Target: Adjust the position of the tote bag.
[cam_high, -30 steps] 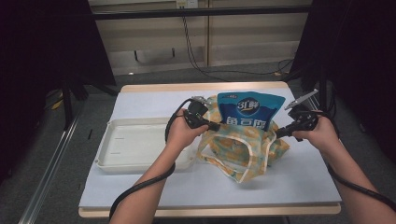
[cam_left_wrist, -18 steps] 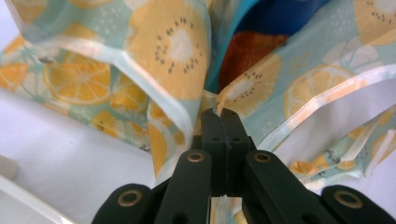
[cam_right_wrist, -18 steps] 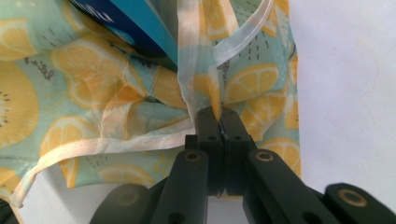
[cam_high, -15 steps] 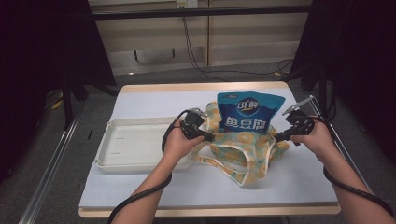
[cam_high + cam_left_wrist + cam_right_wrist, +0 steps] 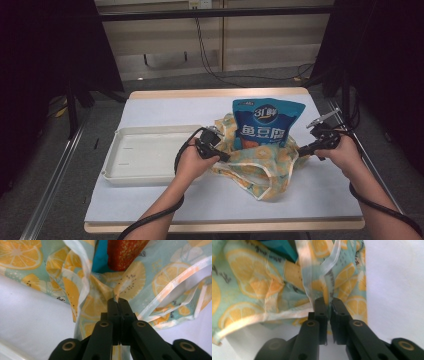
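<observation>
Both grippers, left (image 5: 223, 156) & right (image 5: 303, 149), staying clamped on the citrus-print plastic bag (image 5: 260, 167), lowering it around the blue snack pouch (image 5: 266, 123).

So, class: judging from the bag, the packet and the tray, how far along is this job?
Done: the blue snack packet stands in the fruit-print bag. In hand: the left gripper and right gripper each pinch the bag's edge. Left: probably pulling the bag up; the white tray holds nothing.

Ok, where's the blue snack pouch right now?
High view: the blue snack pouch stands in the fruit-print bag right of table centre, between both grippers and right of the white tray.
</observation>
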The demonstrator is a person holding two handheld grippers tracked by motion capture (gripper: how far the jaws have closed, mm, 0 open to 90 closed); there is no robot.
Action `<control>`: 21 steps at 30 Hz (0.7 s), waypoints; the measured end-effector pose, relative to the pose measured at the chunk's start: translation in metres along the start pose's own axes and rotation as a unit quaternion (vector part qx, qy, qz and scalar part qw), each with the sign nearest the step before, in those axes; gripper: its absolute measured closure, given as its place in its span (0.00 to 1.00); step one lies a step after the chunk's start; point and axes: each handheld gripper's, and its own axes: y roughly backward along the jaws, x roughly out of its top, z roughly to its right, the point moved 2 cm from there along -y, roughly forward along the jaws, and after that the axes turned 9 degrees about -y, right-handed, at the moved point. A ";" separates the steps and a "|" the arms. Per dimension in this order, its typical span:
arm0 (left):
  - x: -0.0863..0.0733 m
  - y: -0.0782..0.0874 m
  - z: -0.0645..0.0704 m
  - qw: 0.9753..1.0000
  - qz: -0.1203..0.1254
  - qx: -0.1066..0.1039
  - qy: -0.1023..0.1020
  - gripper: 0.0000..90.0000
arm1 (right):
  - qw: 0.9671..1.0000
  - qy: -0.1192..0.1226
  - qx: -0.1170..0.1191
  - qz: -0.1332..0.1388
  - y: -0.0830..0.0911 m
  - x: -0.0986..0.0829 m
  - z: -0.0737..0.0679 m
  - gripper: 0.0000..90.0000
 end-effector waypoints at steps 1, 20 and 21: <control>0.001 0.000 0.001 1.000 0.012 -0.004 0.012 0.96 | 1.000 0.006 -0.008 0.000 0.003 0.000 -0.001 0.90; 0.056 0.055 -0.003 0.999 0.046 0.007 -0.024 0.41 | 0.999 0.033 -0.023 0.032 0.042 -0.020 -0.031 0.24; 0.058 0.056 -0.004 0.998 0.047 0.007 -0.029 0.41 | 0.999 0.032 -0.019 0.038 0.041 -0.021 -0.031 0.23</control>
